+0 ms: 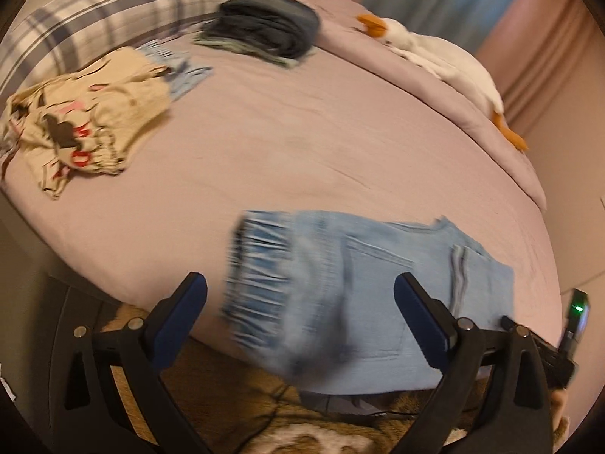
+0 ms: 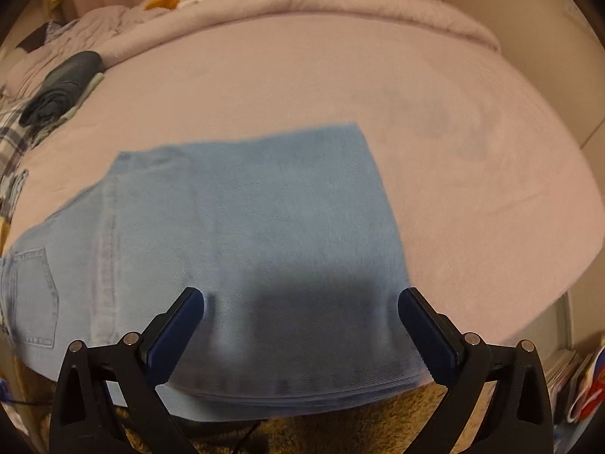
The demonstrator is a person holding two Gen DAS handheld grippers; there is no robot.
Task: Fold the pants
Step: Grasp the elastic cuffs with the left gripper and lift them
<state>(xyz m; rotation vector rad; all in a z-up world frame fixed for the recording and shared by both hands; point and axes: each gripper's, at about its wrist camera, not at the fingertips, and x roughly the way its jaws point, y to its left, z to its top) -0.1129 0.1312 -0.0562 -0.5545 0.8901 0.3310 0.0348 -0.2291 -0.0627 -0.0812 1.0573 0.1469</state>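
Light blue jeans [image 1: 370,295] lie folded at the near edge of the bed, waistband end to the left, and hang slightly over the edge. They also fill the right wrist view [image 2: 264,249], with a back pocket at its left. My left gripper [image 1: 300,302] is open and empty just above the waistband end. My right gripper [image 2: 301,316] is open and empty over the folded leg end, its shadow on the denim. The other gripper's body with a green light [image 1: 576,308] shows at the right of the left wrist view.
The bed has a mauve sheet [image 1: 302,132]. A beige printed garment [image 1: 83,121] lies at the left, a dark folded stack [image 1: 264,28] at the back, next to a plaid pillow [image 1: 102,11]. A white goose plush [image 1: 446,60] lies on the duvet. Brown rug [image 1: 234,397] below.
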